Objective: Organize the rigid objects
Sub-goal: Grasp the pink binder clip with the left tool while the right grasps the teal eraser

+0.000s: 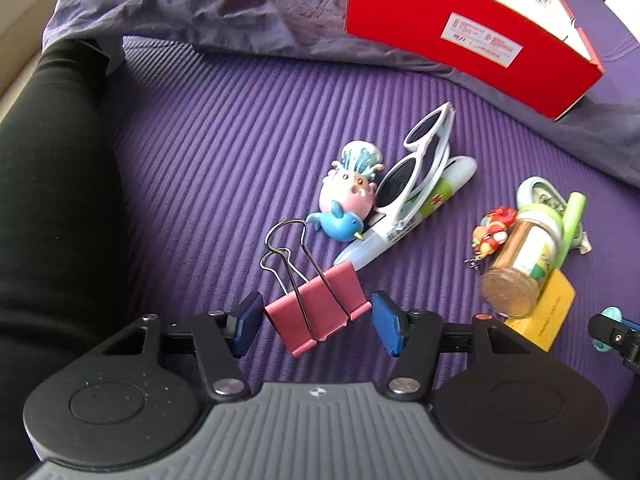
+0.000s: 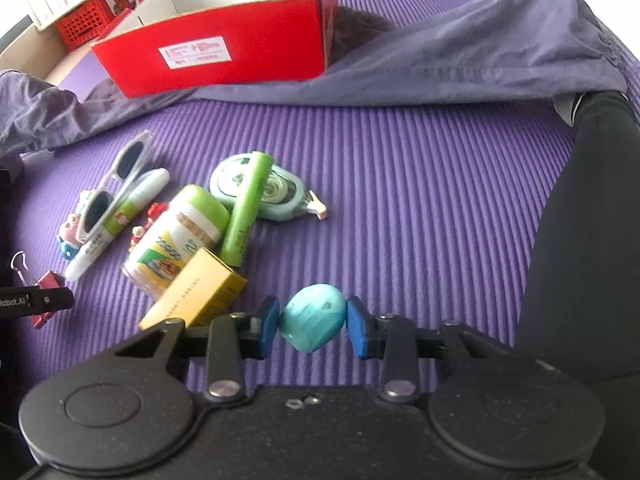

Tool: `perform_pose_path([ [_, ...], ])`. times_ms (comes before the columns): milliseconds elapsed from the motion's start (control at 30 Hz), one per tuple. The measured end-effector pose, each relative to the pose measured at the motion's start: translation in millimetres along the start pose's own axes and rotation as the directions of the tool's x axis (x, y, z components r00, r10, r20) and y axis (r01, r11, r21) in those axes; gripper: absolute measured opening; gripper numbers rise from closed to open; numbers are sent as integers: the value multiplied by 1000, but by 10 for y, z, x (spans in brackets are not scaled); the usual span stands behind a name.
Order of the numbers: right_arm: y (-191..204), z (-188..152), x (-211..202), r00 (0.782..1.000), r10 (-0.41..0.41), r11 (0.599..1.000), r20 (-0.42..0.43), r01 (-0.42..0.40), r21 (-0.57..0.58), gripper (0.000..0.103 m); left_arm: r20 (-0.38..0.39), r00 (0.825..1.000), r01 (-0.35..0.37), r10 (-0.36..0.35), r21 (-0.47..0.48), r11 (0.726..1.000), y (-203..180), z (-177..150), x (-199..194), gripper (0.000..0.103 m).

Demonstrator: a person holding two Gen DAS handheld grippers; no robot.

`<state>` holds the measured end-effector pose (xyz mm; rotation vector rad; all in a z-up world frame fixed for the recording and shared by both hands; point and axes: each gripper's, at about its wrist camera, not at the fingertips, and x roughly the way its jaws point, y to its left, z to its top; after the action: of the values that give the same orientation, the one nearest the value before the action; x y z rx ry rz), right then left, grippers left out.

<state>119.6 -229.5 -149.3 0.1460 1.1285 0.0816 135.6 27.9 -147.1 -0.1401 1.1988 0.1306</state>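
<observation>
Between my left gripper's (image 1: 316,322) pads sits the pink binder clip (image 1: 318,306), pinched at its corners and tilted; it may twist free. Right gripper (image 2: 313,322) clamps a teal rounded toy (image 2: 313,322) (slippery curve), red box (image 2: 224,50) far behind.

ribbed foam mat (image 1: 224,128), glossy metal binder clip (image 1: 320,304)

Right gripper (image 2: 313,326) fingers (image 2: 269,326) closed on turquoise egg-shaped toy (image 2: 313,322), near centre, over purple ribbed mat (image 2: 400,200); yellow box (image 2: 196,292) just left; jar (image 2: 176,236), green marker (image 2: 244,216), sunglasses (image 2: 116,184) beyond; red box (image 2: 212,56) far left
</observation>
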Motion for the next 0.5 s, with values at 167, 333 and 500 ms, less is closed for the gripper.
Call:
perform_pose_path([
  [167,55,14,-143,999,24,999,28,-23,-28,35,40,998,46,-46,9,999,-54,37,-224,59],
  [333,92,70,-322,997,41,997,70,-37,-65,35,80,993,84,-85,21,996,-130,125,-413,59],
  [500,104,162,-470,993,62,995,99,-54,-84,35,96,990,101,-105,45,994,-226,229,-553,59],
])
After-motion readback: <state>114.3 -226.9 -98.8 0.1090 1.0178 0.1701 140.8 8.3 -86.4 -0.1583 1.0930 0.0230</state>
